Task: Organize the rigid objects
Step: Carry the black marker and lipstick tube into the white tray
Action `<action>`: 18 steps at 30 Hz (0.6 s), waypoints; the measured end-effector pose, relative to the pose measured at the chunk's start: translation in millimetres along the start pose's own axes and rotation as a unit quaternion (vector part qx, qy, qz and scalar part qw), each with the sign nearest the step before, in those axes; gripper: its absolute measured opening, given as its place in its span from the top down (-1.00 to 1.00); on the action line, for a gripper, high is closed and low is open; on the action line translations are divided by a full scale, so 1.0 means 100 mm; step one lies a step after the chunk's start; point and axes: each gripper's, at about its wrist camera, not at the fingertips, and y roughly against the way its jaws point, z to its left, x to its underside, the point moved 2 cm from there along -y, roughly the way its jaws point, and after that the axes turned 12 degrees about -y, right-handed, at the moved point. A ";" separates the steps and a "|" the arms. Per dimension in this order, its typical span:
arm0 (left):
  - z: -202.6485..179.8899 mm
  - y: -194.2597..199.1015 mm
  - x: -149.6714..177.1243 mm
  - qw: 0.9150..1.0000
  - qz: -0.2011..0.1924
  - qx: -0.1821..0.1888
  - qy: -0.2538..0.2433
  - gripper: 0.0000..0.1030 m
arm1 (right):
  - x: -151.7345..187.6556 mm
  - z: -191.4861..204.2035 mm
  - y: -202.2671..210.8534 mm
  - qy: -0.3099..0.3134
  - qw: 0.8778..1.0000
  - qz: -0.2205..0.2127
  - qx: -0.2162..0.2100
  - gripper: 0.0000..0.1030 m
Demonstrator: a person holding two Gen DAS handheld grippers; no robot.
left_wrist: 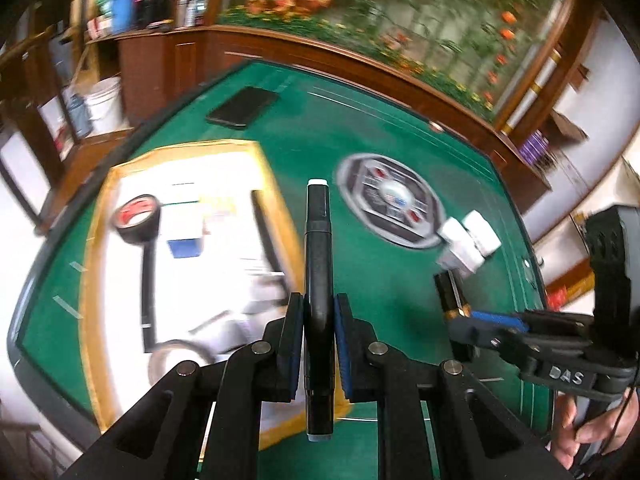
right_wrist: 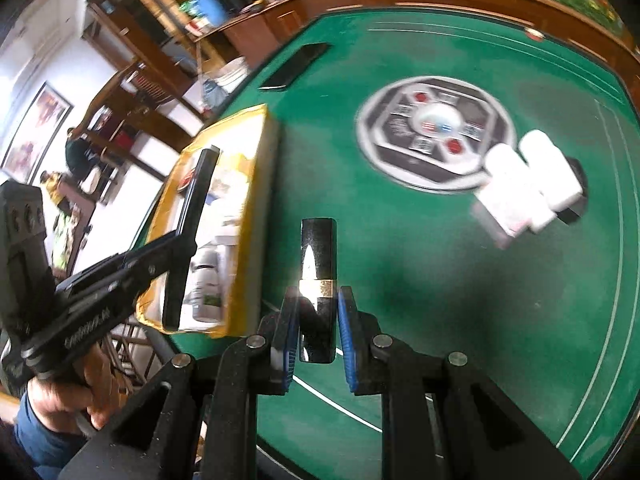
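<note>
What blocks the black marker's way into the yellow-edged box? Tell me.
Nothing visible does. The left gripper holds the black marker above the yellow-edged box's right rim; the box is open-topped, holding a tape roll and small cartons.

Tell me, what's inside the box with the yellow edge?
In the yellow-edged box lie a roll of black tape, a white and blue carton and a long black stick. The near corner is blurred, and the left gripper with its black marker covers part.
</note>
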 end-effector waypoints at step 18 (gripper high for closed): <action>1.14 -0.05 0.37 0.994 0.041 -0.064 0.081 0.71 | 0.08 1.19 -0.67 0.097 0.992 0.073 -0.043 0.65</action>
